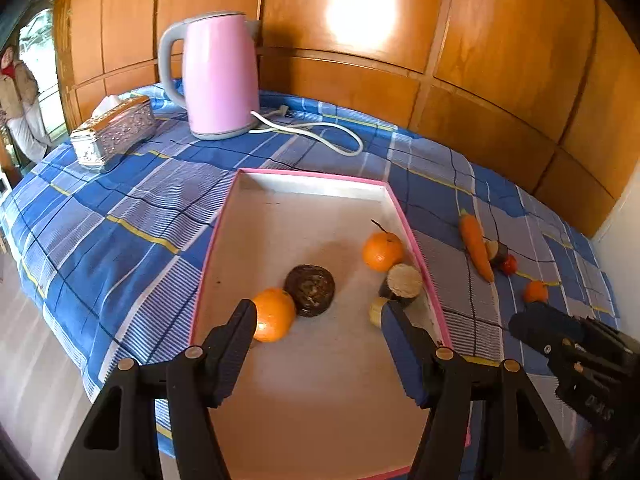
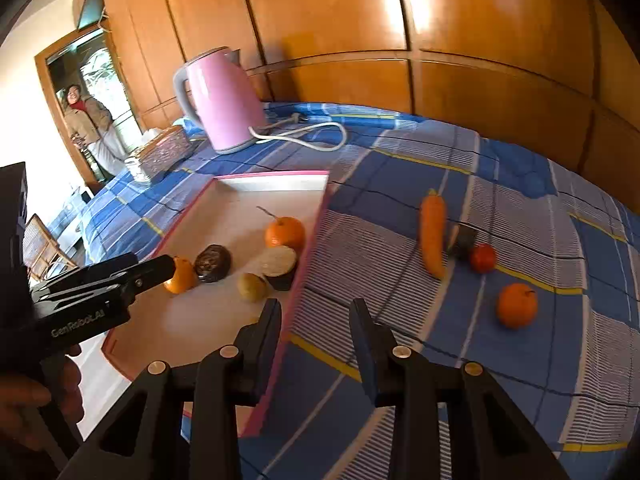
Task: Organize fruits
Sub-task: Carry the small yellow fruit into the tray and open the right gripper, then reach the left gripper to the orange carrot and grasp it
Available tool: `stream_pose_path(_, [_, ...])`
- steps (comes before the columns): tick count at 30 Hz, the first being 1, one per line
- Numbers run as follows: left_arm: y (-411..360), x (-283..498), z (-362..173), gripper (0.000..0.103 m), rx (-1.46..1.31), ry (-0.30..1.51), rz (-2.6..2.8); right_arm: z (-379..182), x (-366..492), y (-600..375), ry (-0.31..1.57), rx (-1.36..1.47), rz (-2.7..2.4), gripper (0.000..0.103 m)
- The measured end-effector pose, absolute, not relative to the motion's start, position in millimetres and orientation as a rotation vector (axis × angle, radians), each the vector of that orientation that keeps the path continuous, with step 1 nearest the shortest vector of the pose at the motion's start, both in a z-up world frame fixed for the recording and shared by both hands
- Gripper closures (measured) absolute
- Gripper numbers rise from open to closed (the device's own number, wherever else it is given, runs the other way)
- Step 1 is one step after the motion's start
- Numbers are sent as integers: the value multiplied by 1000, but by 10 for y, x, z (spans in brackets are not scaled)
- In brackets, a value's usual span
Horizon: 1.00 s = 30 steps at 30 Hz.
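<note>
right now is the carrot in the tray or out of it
Out. The carrot lies on the checked cloth, right of the pink-rimmed tray, beside a small tomato.

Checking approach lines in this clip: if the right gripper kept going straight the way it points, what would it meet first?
Probably bare checked cloth just right of the pink tray's rim; the right gripper holds nothing. Depth is uncertain.

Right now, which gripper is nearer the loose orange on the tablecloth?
Right. The right gripper hovers just beside that orange; the left gripper is over the tray.
</note>
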State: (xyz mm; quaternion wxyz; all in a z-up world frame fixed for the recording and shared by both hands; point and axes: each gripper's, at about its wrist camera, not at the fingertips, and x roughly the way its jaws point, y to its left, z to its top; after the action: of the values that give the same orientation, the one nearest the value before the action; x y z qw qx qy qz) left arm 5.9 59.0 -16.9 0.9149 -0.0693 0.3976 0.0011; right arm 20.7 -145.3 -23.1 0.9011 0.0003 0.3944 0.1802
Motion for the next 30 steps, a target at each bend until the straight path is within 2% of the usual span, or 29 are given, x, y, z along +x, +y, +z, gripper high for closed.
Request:
stream_pose_path(20, [13, 193, -125, 38, -60, 851, -163, -326, 296, -2421, 836, 161, 138, 67])
stream_pose_path(30, [-391, 515, -109, 40, -64, 896, -263, -332, 298, -2784, 828, 205, 46, 67])
